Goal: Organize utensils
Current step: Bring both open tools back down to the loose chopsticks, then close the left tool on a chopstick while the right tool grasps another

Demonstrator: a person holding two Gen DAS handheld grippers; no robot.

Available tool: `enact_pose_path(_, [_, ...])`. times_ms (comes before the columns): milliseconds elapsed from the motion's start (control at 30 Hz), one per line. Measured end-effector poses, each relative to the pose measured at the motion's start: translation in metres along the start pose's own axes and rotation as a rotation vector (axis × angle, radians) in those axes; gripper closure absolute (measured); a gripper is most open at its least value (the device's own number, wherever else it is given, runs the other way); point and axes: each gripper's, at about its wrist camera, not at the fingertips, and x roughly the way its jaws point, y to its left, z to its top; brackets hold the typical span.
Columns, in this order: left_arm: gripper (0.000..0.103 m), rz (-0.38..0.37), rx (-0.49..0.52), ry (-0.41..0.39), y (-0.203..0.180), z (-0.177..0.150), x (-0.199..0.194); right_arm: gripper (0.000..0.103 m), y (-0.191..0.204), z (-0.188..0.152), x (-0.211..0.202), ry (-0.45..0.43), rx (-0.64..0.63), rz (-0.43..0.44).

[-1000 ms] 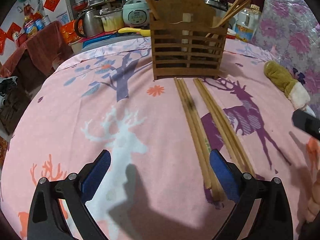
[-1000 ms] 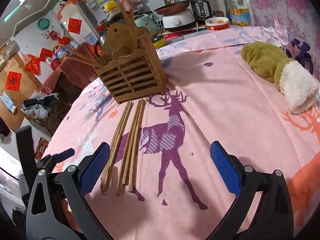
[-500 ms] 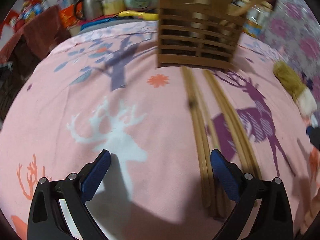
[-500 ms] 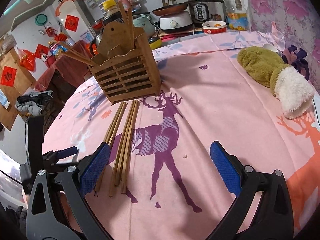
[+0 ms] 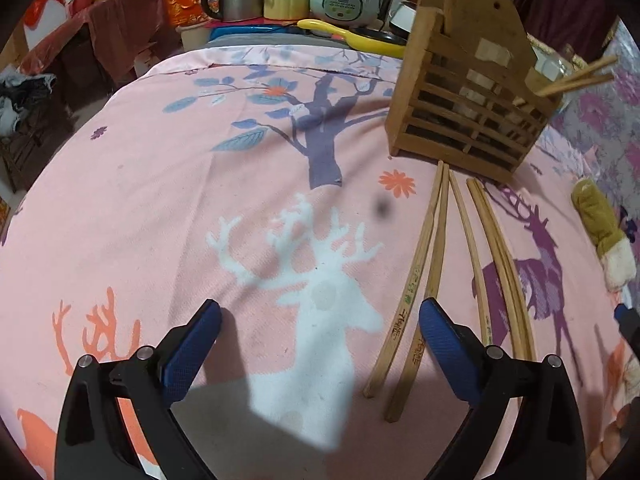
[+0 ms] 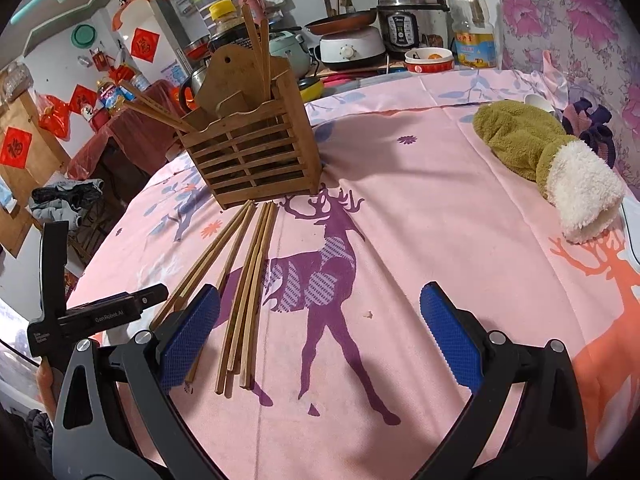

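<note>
Since the earlier pictures, the left gripper (image 5: 318,346) has been swung to the left, so the chopsticks (image 5: 436,272) are now seen beside its right finger and not in front of it. The right gripper (image 6: 320,332) has been moved only a little.

Both sets of jaws are spread wide, and nothing is held in either one.

The chopsticks are laid flat on the pink cloth (image 5: 168,184) that covers the surface. They are bunched side by side, with their far tips close to the front of the wooden holder (image 5: 468,116). A few sticks are already stood up inside the holder (image 6: 256,156). In the right wrist view, the loose chopsticks (image 6: 246,280) are seen just beside the left finger of the right gripper, and one end is hidden behind that finger.

Most of the job is judged to be not yet done, since many sticks are left on the cloth.

Some things could go wrong from here. The sticks are thin and lie flat, so they could be rolled away or pushed apart when the jaws are closed. Because they are touching, two or three could be picked up at once and one could be dropped. The cloth is soft, so it could be pinched with a stick. The holder looks light and could be knocked over by a long stick.
</note>
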Motion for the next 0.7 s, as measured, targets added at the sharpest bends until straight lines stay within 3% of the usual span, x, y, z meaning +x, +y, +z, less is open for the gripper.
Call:
enact_pose_path(233, [0.011, 0.050, 0.065, -0.004, -0.012, -0.004, 0.004, 0.006, 0.001, 0.000, 0.000, -0.001, -0.003, -0.005])
enact_pose_path(433, [0.032, 0.101, 0.040, -0.013, 0.004, 0.002, 0.004, 0.006, 0.001, 0.000, 0.000, -0.003, -0.001, -0.005])
enact_pose_path(533, [0.050, 0.094, 0.083, -0.025, -0.005, -0.002, 0.002, 0.006, 0.001, 0.000, 0.000, -0.004, -0.002, -0.007])
enact_pose_path(600, [0.075, 0.084, 0.123, -0.035, -0.014, -0.005, 0.001, 0.006, 0.001, 0.000, 0.000, -0.004, -0.006, -0.010])
enact_pose_path(700, [0.089, 0.083, 0.185, -0.046, -0.026, -0.014, -0.003, 0.007, 0.002, 0.000, -0.001, -0.005, -0.017, -0.015])
